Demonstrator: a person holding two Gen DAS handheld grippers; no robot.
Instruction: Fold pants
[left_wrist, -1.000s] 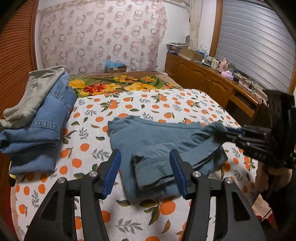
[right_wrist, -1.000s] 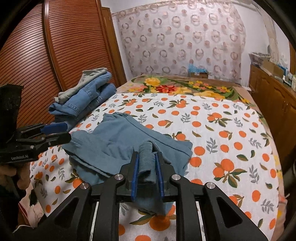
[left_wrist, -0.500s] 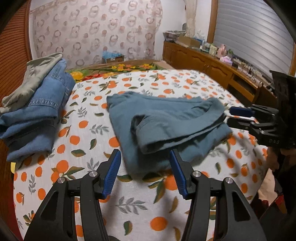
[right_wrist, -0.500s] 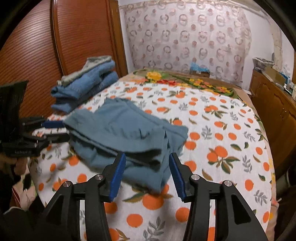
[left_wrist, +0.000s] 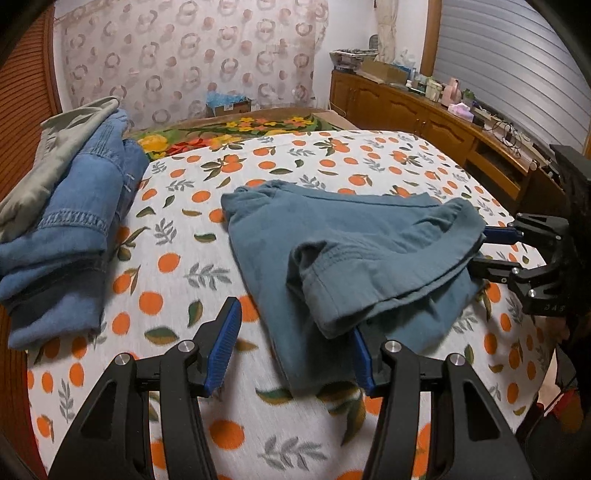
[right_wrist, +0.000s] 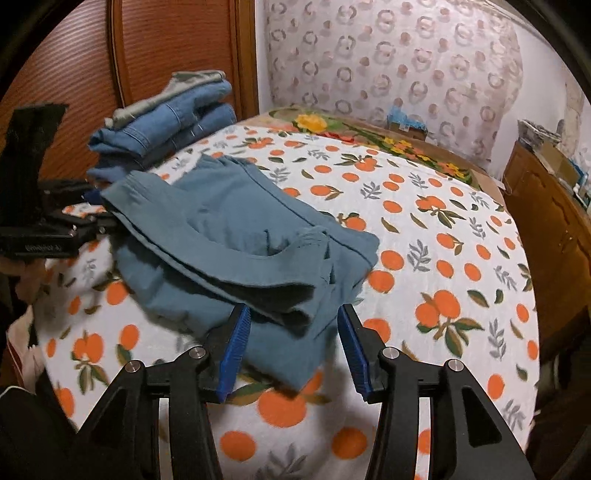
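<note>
Teal-blue pants (left_wrist: 351, 243) lie folded over on the orange-print bedspread (left_wrist: 177, 266), also in the right wrist view (right_wrist: 236, 236). My left gripper (left_wrist: 295, 350) is open at the pants' near edge; the folded-over layer overlaps its right finger. My right gripper (right_wrist: 291, 347) is open just in front of the pants' other end. Each gripper shows in the other's view: the right one (left_wrist: 495, 251) at the pants' right end, the left one (right_wrist: 92, 218) at their left end.
A stack of folded jeans and a grey-green garment (left_wrist: 62, 206) sits at the bed's left side, against a wooden wardrobe (right_wrist: 74, 74). A wooden sideboard with clutter (left_wrist: 443, 122) runs along the right. A floral blanket (left_wrist: 229, 129) lies at the bed's far end.
My right gripper has let go of the pants fold and opened, drawing back slightly. The fold now rests on the pants. My left gripper stayed open and shifted along the near edge.
</note>
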